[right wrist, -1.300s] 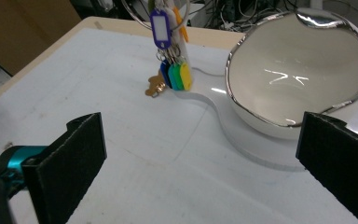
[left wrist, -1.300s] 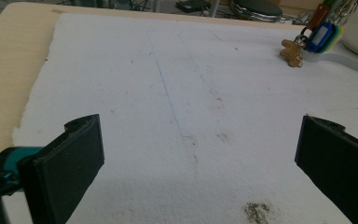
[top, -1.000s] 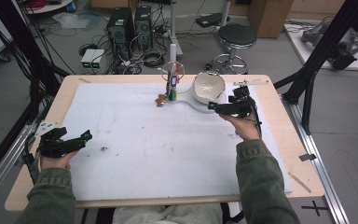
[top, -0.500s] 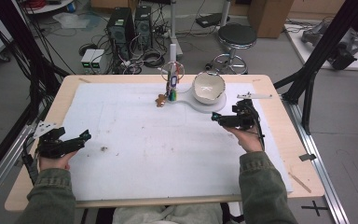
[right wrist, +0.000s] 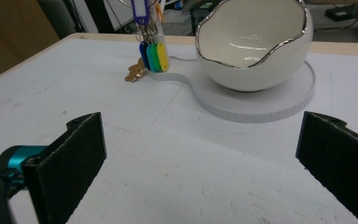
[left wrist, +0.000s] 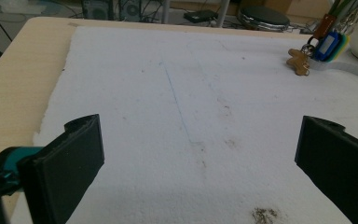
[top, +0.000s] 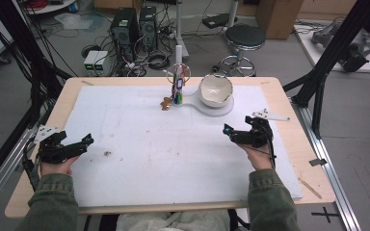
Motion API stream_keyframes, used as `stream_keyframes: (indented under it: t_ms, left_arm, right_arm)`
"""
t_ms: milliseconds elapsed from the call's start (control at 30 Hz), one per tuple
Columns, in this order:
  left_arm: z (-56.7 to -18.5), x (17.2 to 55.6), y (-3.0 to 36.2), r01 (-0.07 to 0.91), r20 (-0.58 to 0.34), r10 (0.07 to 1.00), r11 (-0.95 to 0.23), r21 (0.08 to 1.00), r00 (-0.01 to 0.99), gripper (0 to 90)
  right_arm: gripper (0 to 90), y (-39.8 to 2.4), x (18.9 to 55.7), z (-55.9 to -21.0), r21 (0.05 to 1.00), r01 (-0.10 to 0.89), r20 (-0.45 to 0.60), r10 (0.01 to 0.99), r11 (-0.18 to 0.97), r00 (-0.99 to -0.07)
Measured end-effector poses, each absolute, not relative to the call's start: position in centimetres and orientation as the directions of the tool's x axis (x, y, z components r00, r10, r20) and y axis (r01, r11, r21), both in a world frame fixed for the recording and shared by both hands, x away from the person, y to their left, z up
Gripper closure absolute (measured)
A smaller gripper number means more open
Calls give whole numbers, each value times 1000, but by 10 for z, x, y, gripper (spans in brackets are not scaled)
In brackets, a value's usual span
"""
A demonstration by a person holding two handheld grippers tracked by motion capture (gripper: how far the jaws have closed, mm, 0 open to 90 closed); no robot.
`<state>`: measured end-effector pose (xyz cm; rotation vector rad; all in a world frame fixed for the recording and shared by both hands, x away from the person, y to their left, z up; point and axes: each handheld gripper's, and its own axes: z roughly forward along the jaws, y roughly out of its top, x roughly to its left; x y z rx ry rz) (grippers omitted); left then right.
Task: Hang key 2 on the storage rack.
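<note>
High view: right tongs (top: 231, 133) wide and empty, facing the white egg-shaped ceramic bowl (top: 216, 90); left tongs (top: 84, 143) likewise; approach step, advance next.

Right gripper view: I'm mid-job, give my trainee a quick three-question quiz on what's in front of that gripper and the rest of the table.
1. True or false: the right gripper is shut on the white bowl.
2. Multiple choice: where do the coloured key tags hang? A) inside the bowl B) from a stand on the narrow end of the white base that carries the bowl C) between the left gripper's jaws
3. Short answer: what is the state of the left gripper?

Key
1. False: its jaws stand wide apart, with nothing between them, short of the bowl.
2. B
3. Open, above the white mat near its left edge.
</note>
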<state>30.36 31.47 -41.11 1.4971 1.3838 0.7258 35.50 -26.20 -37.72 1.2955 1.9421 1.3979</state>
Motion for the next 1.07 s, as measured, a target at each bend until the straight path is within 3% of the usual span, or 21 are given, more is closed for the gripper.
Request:
stream_keyframes:
  t_ms: [367,767,1067]
  left_arm:
    - [-412,303,314,412,-154,969,62,909,194,17]
    - [-411,303,317,405,-157,972,75,911,174,17]
    - [-414,306,317,410,-153,973,71,909,173,17]
  right_arm:
    - [7,-278,340,-392,905,424,179,891,16,-417]
    - [7,-276,322,-407,917,382,23,938,117,-345]
    - [7,-281,322,-406,931,354,41,940,87,-339]
